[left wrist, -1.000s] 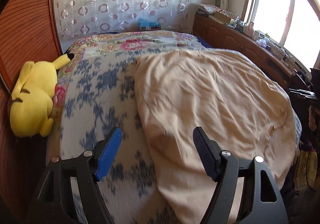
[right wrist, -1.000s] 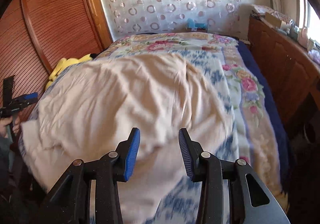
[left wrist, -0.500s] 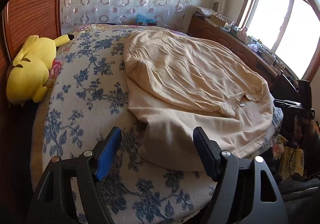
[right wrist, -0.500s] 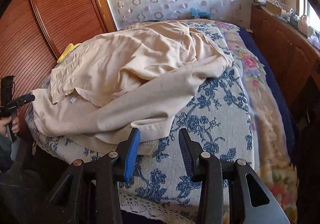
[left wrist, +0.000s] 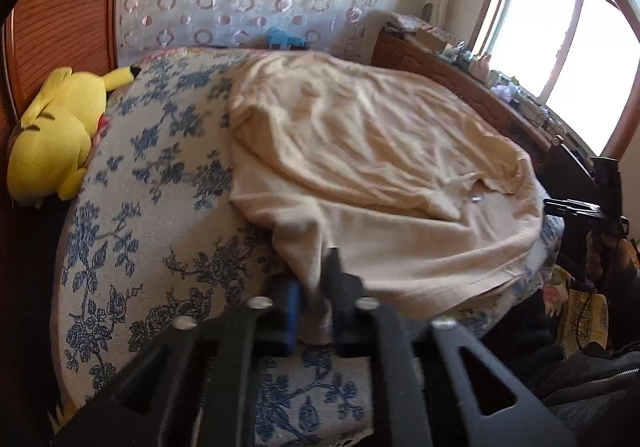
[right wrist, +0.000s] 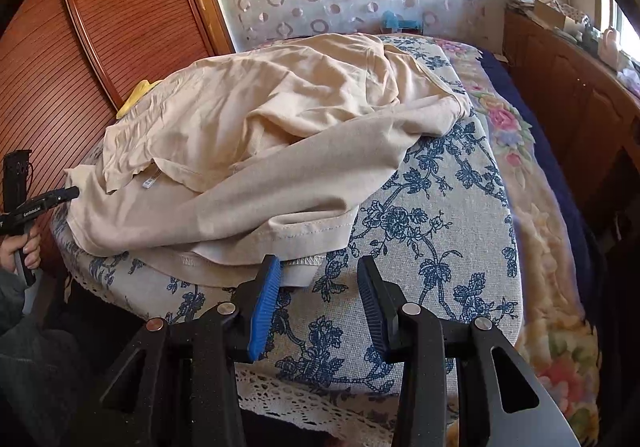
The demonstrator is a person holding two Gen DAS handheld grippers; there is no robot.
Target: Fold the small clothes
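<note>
A: Left wrist view first. What changed?

B: Half a second ago the left hand-held gripper (left wrist: 311, 301) stood wide apart above the bed (left wrist: 160, 247). Now its jaws are drawn narrow and pinch the near corner of the beige garment (left wrist: 380, 167), which lies crumpled across the bed. I judge the grasp is made, so the spreading or first fold can begin.

A: And the right wrist view?

B: Little has shifted there. The right hand-held gripper (right wrist: 316, 303) is spread wide and holds nothing; its left pad sits just beside the garment's hem (right wrist: 304, 231), touching or nearly so. It needs to close on that hem before both hands can lift.
</note>
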